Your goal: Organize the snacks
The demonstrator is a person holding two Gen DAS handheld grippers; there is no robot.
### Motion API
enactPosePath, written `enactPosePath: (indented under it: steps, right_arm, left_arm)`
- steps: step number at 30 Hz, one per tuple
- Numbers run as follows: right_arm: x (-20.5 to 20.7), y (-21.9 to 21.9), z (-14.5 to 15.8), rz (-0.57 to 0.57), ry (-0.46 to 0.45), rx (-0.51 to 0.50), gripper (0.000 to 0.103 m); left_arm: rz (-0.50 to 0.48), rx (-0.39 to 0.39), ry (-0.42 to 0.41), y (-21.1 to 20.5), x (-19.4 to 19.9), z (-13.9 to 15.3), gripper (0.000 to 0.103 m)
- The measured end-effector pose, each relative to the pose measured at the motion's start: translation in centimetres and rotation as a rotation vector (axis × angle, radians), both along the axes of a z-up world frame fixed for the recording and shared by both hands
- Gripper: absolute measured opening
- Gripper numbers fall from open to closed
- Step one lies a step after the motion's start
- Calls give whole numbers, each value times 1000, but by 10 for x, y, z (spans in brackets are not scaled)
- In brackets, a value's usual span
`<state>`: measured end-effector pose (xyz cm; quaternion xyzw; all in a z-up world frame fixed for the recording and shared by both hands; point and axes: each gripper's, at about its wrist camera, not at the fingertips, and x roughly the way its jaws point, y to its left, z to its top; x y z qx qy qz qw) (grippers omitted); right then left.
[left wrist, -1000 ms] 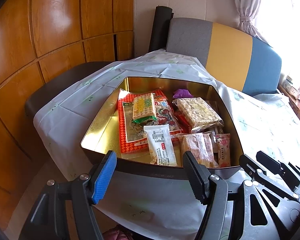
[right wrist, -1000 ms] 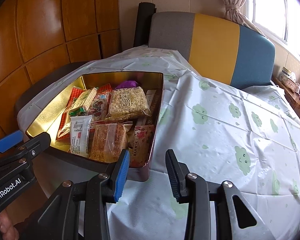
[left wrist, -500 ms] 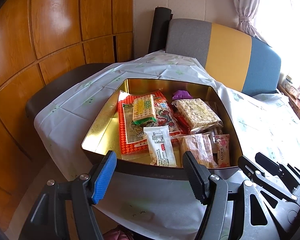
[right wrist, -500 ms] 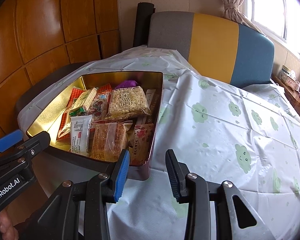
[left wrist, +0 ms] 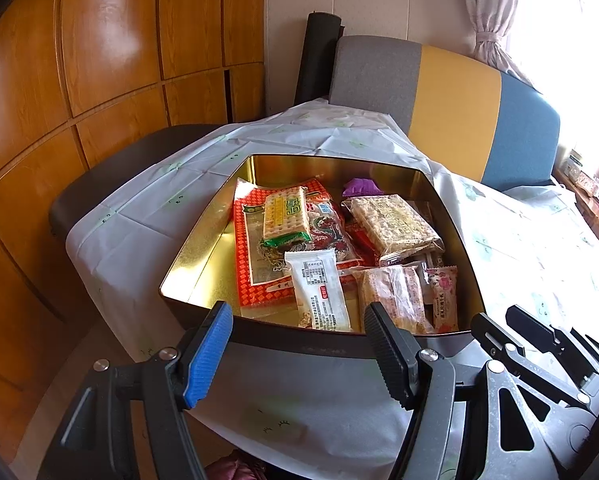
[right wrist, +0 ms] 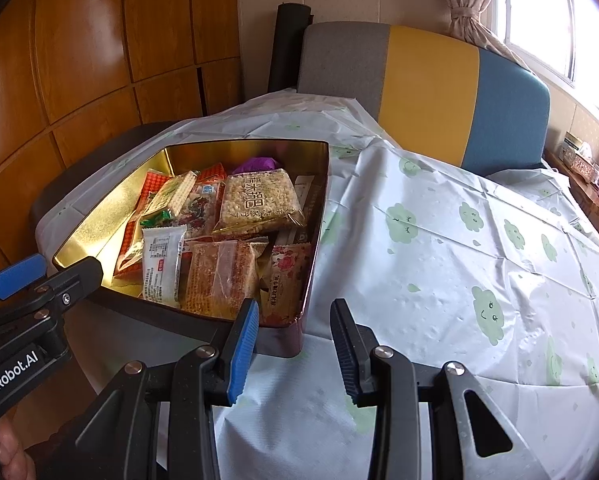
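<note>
A gold-lined tin box (left wrist: 203,268) (right wrist: 99,216) sits on the table's left part and holds several snack packets. Among them are a white packet (left wrist: 319,288) (right wrist: 161,264), a green cracker packet (left wrist: 285,216), a puffed rice packet (left wrist: 393,224) (right wrist: 259,200), an orange-brown packet (right wrist: 223,276) and a purple wrapper (left wrist: 361,186). My left gripper (left wrist: 299,356) is open and empty, just in front of the box's near wall. My right gripper (right wrist: 293,352) is open and empty, in front of the box's near right corner.
A tablecloth with green cloud prints (right wrist: 459,260) covers the table to the right of the box. A grey, yellow and blue sofa back (right wrist: 427,92) stands behind the table. Wooden cabinets (left wrist: 79,80) line the left wall. A dark seat (left wrist: 111,176) lies at the table's left.
Both grippers have drifted very slightly; the box and the snacks lie as before.
</note>
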<state>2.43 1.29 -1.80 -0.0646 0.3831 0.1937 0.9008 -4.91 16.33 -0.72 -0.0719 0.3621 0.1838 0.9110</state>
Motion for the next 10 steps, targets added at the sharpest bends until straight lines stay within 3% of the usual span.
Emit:
enactPosePath:
  steps: [10]
  right_arm:
    - [3, -4, -4, 1, 12, 1, 38]
  left_arm:
    - [-19, 12, -46, -2, -1, 4, 69]
